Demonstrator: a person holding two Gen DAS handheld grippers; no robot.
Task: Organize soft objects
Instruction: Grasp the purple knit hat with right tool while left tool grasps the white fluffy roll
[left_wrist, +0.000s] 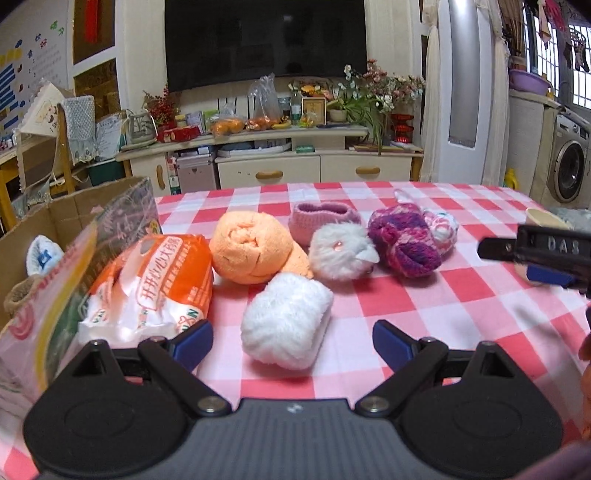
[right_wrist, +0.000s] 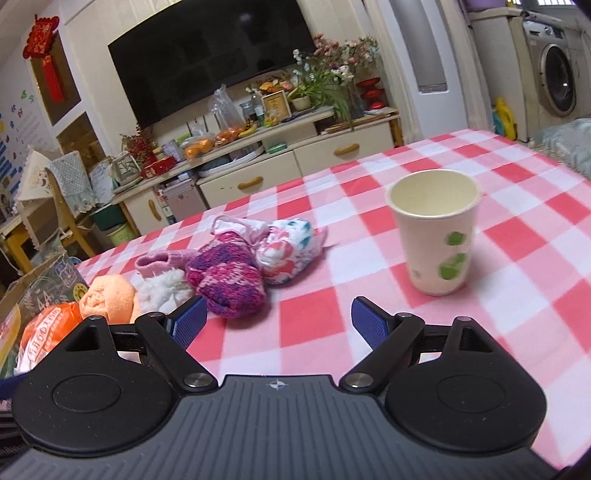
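On the red-checked tablecloth (left_wrist: 461, 302) lies a white fluffy roll (left_wrist: 286, 321), right in front of my open left gripper (left_wrist: 291, 341), whose blue pads stand either side of its near end without touching. Behind it are an orange towel roll (left_wrist: 253, 247), a pink knitted bootie with white fur (left_wrist: 338, 247), a purple-pink knitted piece (left_wrist: 404, 236) and a patterned white cloth (left_wrist: 441, 225). My right gripper (right_wrist: 277, 321) hangs open over bare cloth, with the purple-pink knit (right_wrist: 227, 282) just ahead to its left. It also shows at the right edge of the left wrist view (left_wrist: 535, 254).
An open cardboard box (left_wrist: 74, 214) stands at the table's left with socks inside. An orange-and-white plastic pack (left_wrist: 147, 284) lies beside it. A paper cup (right_wrist: 436, 230) stands upright to the right. A TV cabinet and washing machine are beyond the table.
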